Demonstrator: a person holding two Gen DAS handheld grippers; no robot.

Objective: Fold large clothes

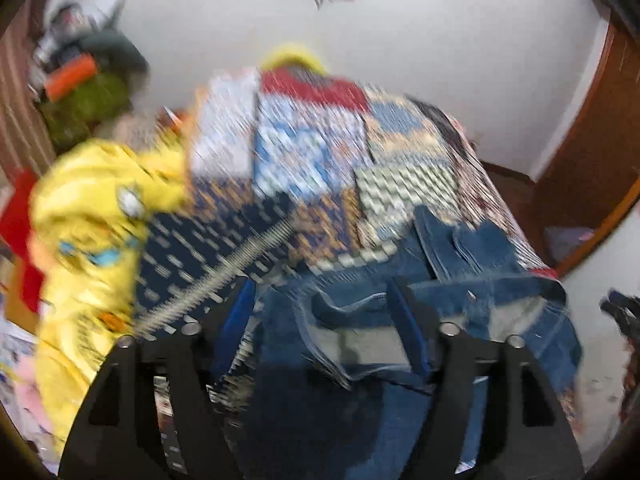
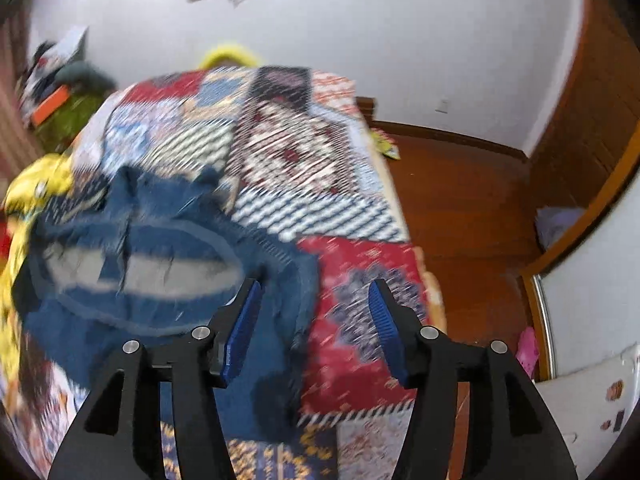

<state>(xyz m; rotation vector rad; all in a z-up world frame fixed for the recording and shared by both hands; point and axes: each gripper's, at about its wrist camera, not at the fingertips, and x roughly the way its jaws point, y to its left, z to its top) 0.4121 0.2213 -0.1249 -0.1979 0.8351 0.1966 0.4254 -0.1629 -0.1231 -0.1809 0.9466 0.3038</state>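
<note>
Nearest the lens, the left gripper (image 1: 320,312) has its jaws apart with nothing pinched — denim shows in the gap, but the pads do not press on it. The jeans (image 1: 400,320) lie bunched just ahead of and below it on the quilt (image 1: 320,148), waistband gaping so the pale lining shows. The right gripper (image 2: 314,328) is likewise spread and empty; the jeans (image 2: 152,264) sit ahead and to its left, one dark edge trailing down under its left finger, while red quilt (image 2: 352,352) fills the space between its pads. Both tools, I judge, hang clear above the heap because the cloth has been let go and is meant to settle flat on the bed before another hold is taken. To the left gripper's left a yellow garment (image 1: 92,248) is piled aside — probably waiting its turn, kept off the working patch. Both views are smeared by blur, so seams and finer folds cannot be read.
</note>
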